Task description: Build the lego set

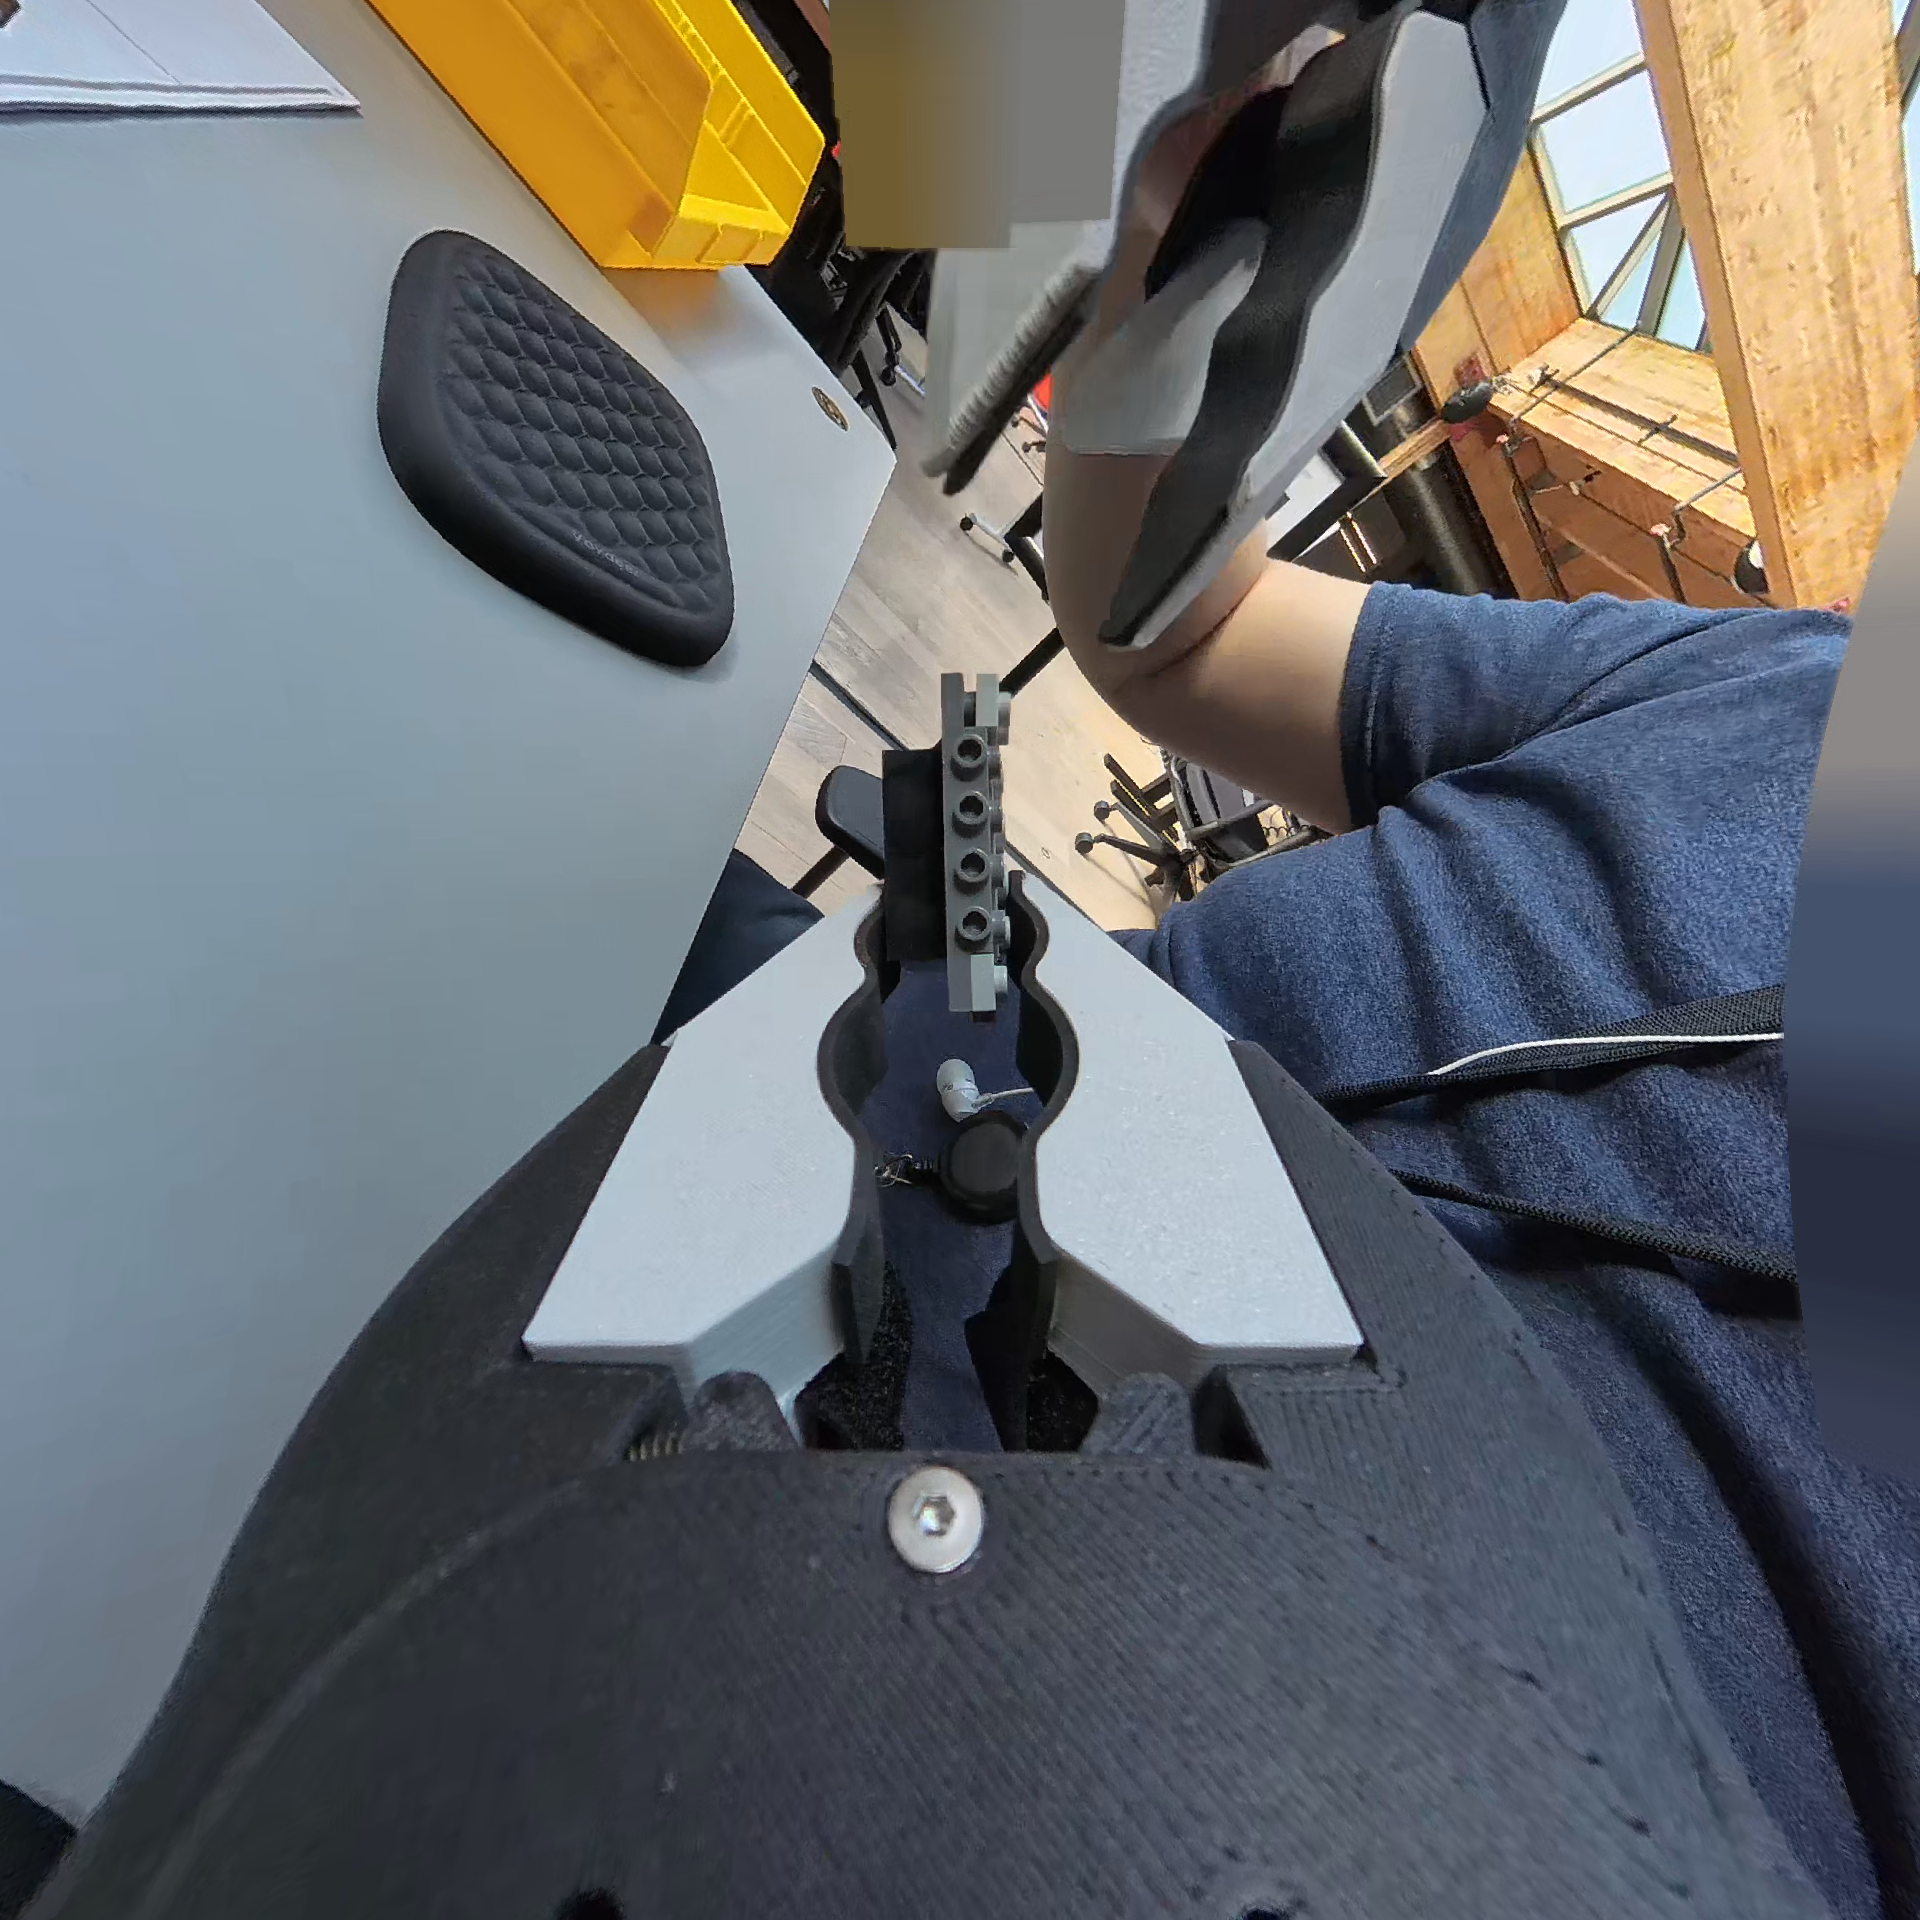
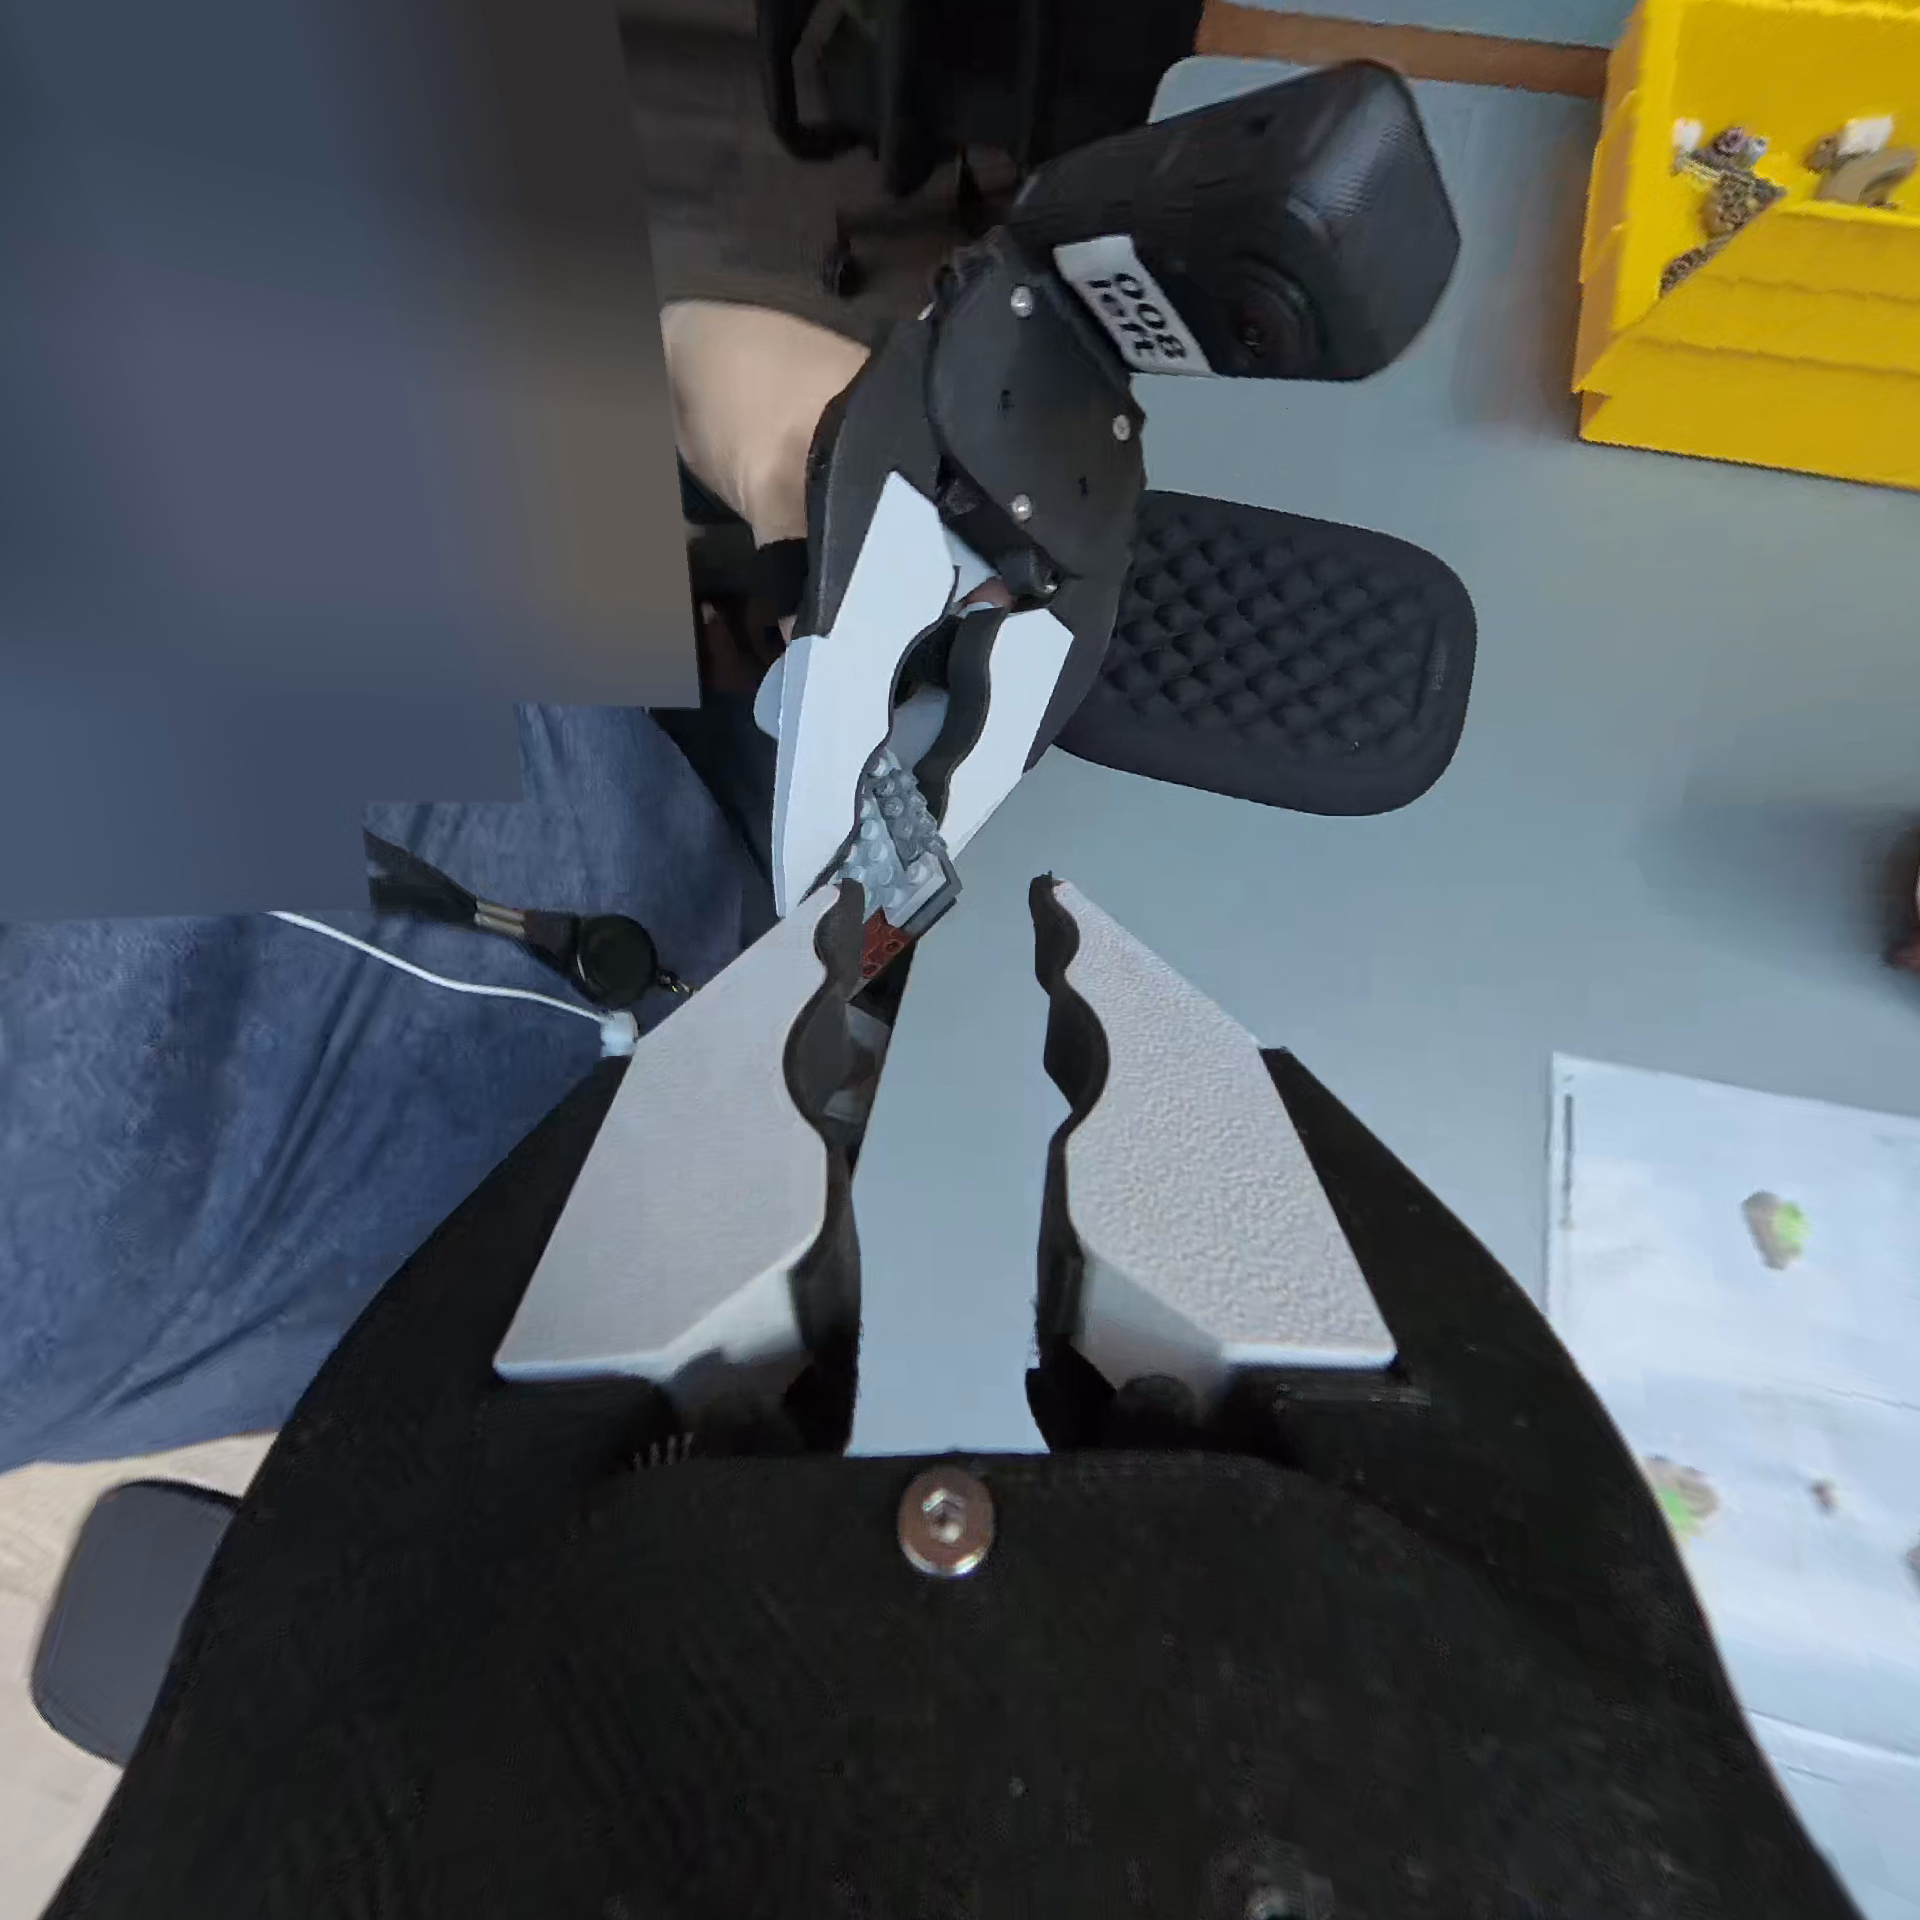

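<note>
My left tongs point(image 1: 951, 914) clamp the light, stiff grey lego stack point(image 1: 975, 842) edgewise, likely to pop apart if twisted; my right tongs point(image 2: 940, 894) gape empty.

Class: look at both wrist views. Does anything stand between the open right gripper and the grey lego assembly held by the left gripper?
Nothing visible does. The right gripper is open just beside the grey lego assembly clamped in the left gripper.

Black wrist rest point(image 1: 556, 457) on grey table point(image 1: 208, 727), yellow bin point(image 2: 1756, 312), paper sheet point(image 2: 1745, 1351)
</note>
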Demonstrator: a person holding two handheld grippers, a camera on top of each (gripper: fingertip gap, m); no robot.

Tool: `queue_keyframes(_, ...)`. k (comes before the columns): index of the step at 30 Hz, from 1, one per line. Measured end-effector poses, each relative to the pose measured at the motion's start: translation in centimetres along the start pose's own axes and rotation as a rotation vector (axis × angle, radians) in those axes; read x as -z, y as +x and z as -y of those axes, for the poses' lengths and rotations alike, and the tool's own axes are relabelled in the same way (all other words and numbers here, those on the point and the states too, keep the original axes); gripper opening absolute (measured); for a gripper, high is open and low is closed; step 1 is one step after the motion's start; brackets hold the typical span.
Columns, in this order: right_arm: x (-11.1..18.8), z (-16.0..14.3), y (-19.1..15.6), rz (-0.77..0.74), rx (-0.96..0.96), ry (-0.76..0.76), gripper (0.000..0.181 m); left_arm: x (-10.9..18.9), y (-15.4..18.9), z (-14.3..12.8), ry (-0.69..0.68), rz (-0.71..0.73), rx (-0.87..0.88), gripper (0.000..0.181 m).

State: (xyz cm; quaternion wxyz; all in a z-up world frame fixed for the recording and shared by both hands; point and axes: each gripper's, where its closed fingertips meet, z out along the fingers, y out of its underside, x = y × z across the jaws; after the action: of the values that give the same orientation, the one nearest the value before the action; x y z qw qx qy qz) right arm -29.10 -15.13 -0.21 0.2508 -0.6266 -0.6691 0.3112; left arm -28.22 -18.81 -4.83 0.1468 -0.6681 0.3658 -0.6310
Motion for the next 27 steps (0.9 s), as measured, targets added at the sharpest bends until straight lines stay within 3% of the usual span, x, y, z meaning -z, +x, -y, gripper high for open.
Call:
queue_keyframes(4, 0.5, 0.2, 0.1, 0.07, -0.318, 0.19, 0.039, 0.2, 0.2, 0.7, 0.03, 0.064, -0.121, 0.018)
queue_keyframes(7, 0.3, 0.0, 0.0, 0.071, -0.419, 0.265, 0.038, 0.1, 0.4, 1.1, 0.036, 0.124, -0.211, 0.017)
queue_keyframes(14, -0.9, -0.1, -1.1, 0.068, -0.408, 0.274, 0.028, 0.1, 0.4, 1.9, 0.065, 0.162, -0.269, 0.018)
queue_keyframes(27, -0.7, 0.3, -0.6, 0.071, -0.44, 0.297, 0.01, 0.1, 0.2, 1.8, 0.055, 0.196, -0.294, 0.018)
